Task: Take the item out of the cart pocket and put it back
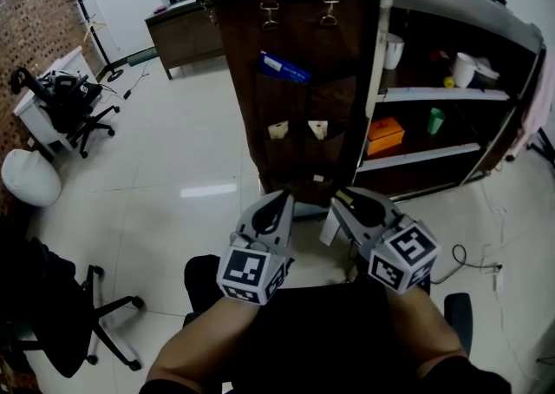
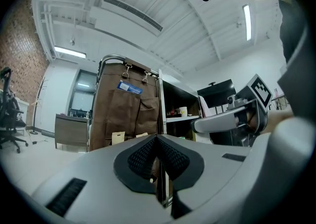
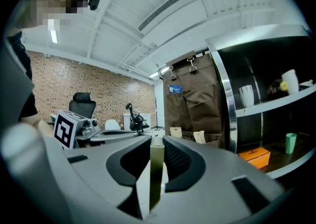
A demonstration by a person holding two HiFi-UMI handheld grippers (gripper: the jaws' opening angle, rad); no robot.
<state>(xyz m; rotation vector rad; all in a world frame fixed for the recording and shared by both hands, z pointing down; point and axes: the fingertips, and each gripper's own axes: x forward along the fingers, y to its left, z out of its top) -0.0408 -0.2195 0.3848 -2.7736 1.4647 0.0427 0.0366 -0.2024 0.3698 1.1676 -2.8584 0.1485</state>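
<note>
A brown fabric pocket organiser (image 1: 299, 80) hangs from clips on the end of the cart (image 1: 451, 2). A blue card (image 1: 284, 68) sticks out of an upper pocket, and two pale items (image 1: 277, 129) sit in lower pockets. My right gripper (image 1: 340, 201) is held low in front of the organiser, apart from it, and is shut on a thin flat white item (image 1: 329, 229). That item (image 3: 156, 168) shows edge-on between the right gripper's (image 3: 157, 144) jaws. My left gripper (image 1: 282, 198) hangs beside it, shut (image 2: 157, 141) with nothing in it.
The cart's open shelves hold an orange box (image 1: 385, 134), a green cup (image 1: 434, 120) and white cups (image 1: 465, 68). Office chairs (image 1: 74, 106) and a white desk stand at the left, another chair (image 1: 78, 314) at the lower left. A cable (image 1: 481, 266) lies on the floor at the right.
</note>
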